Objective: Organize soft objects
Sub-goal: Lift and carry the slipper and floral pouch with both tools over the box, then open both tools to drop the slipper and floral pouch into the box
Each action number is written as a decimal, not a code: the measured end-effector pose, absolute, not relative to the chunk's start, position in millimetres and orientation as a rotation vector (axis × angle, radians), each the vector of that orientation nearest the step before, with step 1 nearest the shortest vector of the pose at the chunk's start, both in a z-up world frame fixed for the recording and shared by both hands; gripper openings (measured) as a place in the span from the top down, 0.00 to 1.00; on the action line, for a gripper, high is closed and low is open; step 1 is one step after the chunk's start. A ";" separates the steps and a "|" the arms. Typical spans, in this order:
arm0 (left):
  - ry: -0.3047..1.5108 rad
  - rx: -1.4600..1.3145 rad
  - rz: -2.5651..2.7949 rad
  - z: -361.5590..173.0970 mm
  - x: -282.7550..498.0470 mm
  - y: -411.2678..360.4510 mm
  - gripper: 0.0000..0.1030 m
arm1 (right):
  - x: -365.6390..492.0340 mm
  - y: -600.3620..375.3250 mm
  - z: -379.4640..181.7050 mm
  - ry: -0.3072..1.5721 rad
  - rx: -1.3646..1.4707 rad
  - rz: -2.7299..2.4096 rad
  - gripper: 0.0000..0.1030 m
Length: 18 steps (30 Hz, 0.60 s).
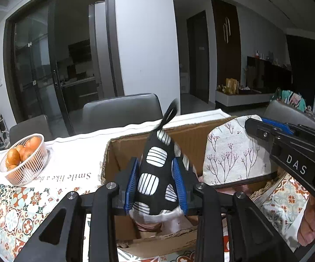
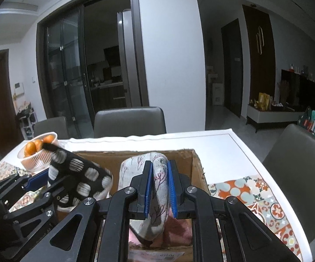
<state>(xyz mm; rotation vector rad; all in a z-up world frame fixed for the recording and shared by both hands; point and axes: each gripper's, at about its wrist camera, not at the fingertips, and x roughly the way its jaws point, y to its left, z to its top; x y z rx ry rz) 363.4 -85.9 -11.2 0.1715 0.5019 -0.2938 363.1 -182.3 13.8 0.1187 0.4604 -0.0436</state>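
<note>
Left gripper [image 1: 156,187] clamped on black mitt [image 1: 155,168], right gripper [image 2: 160,191] on floral mitt [image 2: 155,187]; both held over box [image 1: 122,150]. Risk: floral mitt snagged at 3 o'clock wall, box tipped.

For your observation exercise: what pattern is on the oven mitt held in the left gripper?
Black mitt with white, dark-striped patches; clearest in the left wrist view.

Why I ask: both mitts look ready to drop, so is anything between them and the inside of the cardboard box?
Nothing visible blocks them. The black patterned mitt in the left gripper and the floral mitt in the right gripper hang over the open cardboard box; only pink fabric lies at its bottom.
</note>
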 end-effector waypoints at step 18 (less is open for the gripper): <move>0.426 0.166 -0.195 14.8 323.4 -78.0 0.39 | 338.7 -189.0 23.5 0.450 0.129 -0.075 0.62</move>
